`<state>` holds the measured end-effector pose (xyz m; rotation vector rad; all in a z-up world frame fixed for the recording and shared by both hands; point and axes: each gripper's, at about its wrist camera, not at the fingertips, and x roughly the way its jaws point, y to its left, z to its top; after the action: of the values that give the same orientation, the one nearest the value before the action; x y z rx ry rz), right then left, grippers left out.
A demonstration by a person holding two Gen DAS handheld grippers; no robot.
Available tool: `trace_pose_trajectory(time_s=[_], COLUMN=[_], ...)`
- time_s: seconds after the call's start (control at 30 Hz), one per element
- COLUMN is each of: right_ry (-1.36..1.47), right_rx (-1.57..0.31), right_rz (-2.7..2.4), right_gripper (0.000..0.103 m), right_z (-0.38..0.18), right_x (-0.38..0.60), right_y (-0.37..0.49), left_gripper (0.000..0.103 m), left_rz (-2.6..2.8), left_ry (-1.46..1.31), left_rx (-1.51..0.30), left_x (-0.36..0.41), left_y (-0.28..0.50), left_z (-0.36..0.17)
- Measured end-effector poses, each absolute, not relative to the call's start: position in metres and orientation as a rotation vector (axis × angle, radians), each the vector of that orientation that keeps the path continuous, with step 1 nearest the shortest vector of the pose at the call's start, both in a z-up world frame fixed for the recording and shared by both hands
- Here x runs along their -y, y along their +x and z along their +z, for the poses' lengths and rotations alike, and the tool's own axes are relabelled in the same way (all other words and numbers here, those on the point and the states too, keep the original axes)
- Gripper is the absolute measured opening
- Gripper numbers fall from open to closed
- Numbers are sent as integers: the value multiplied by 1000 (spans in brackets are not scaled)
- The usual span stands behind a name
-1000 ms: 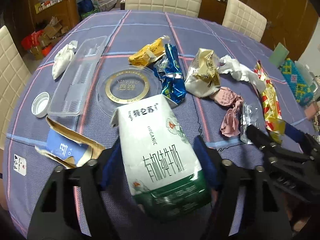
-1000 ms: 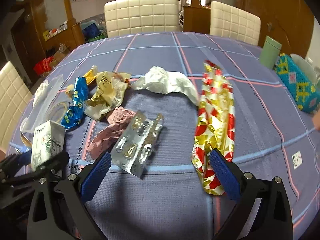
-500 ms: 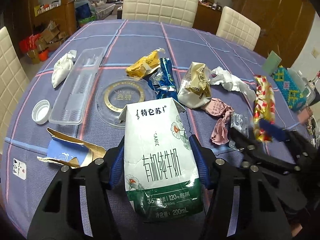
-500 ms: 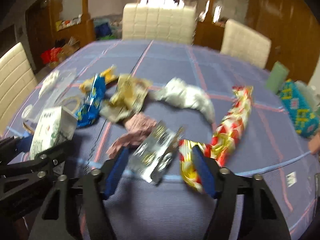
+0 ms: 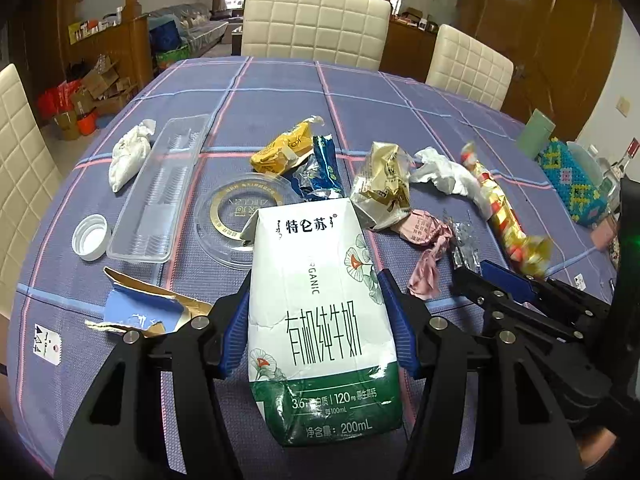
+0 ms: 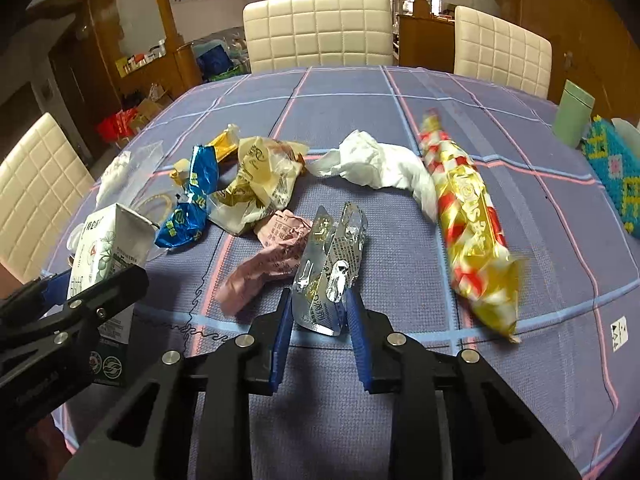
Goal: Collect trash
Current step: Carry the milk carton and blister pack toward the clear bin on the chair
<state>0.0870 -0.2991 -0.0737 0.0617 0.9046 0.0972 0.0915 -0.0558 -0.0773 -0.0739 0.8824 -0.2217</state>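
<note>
Slippage threatens on the right, where the right gripper, jaws just closing, pinches a flimsy blister pack, while the left gripper clamps the milk carton.

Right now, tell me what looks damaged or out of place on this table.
The torn blue cardboard box lies ripped open at the table's near left. The milk carton in the left claw is dented. The blister pack in the right claw is crumpled.
</note>
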Motion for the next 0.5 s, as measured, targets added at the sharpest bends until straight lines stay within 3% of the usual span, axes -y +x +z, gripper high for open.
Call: trace_pose_trajectory(time_s=[0.5], right_ry=[-36], right_rx=[-834], right_rz=[163], right_gripper=[26], right_z=[-45], right_x=[261], right_y=[58], left_gripper=[59], left_rz=[-169], left_ry=[-94], left_rx=[-777], left_x=[23], left_y=[66], left_z=[-52])
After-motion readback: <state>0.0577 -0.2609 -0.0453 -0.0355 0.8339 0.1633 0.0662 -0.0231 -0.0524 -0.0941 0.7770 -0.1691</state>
